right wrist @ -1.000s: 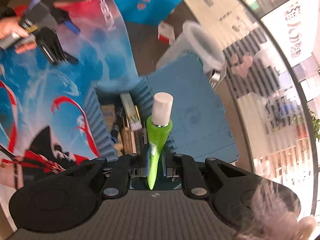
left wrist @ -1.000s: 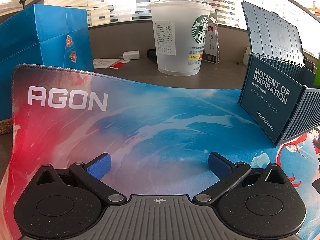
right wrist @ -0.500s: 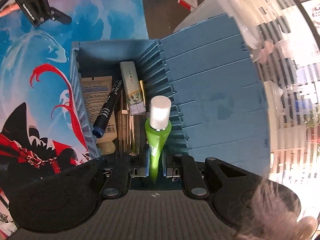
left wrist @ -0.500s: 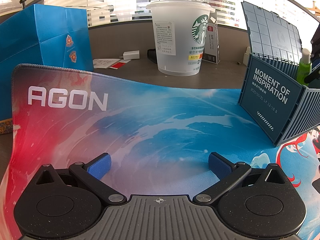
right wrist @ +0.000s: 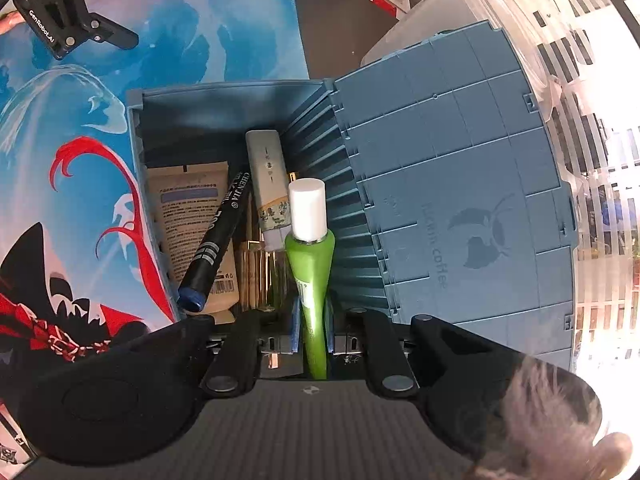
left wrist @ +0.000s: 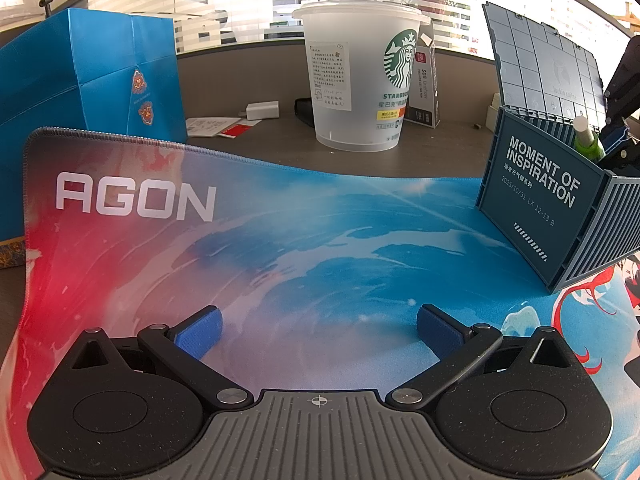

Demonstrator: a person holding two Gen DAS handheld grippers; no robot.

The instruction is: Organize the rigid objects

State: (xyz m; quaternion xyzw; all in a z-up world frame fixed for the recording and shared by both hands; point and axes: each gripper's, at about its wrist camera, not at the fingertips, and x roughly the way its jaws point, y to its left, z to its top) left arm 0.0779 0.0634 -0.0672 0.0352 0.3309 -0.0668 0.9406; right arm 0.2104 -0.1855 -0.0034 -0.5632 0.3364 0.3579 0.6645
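- My right gripper [right wrist: 314,332] is clamping the flat crimped end of the green tube [right wrist: 311,268]; its white cap [right wrist: 307,210] is pointing down into the open blue box [right wrist: 224,94], so the tube is hanging just over the contents, against the ribbed right wall.
- My left gripper [left wrist: 318,330] is resting with its jaws spread wide and nothing between them, over the mat [left wrist: 280,240].
- Risk, as I am judging it: I am holding only the thin tail of the tube, so it may be pivoting or slipping between my pads [right wrist: 297,326] if the cap strikes the cream tube [right wrist: 268,184] or the black marker [right wrist: 218,240] lying below.
- Risk: the box is already crowded, holding a beige sachet [right wrist: 186,216] as well; letting go too high may be leaving the tube propped on end against the wall, blocking the hinged lid [right wrist: 460,184].
- Risk: pressing down may be shifting the box on the mat, since my left gripper is not steadying it.
- Writing I am reading: "AGON" on the mat; "MOMENT OF INSPIRATION" and "2025/10/31" on the box front [left wrist: 540,196]; "luckin coffee" embossed in the lid; "STARBUCKS" on the clear cup [left wrist: 360,80]; "CHENJIA" on the marker; "GenRobot.AI" on the left gripper's housing.
- The small print on the sachet and the green tube is too fine for me to read.
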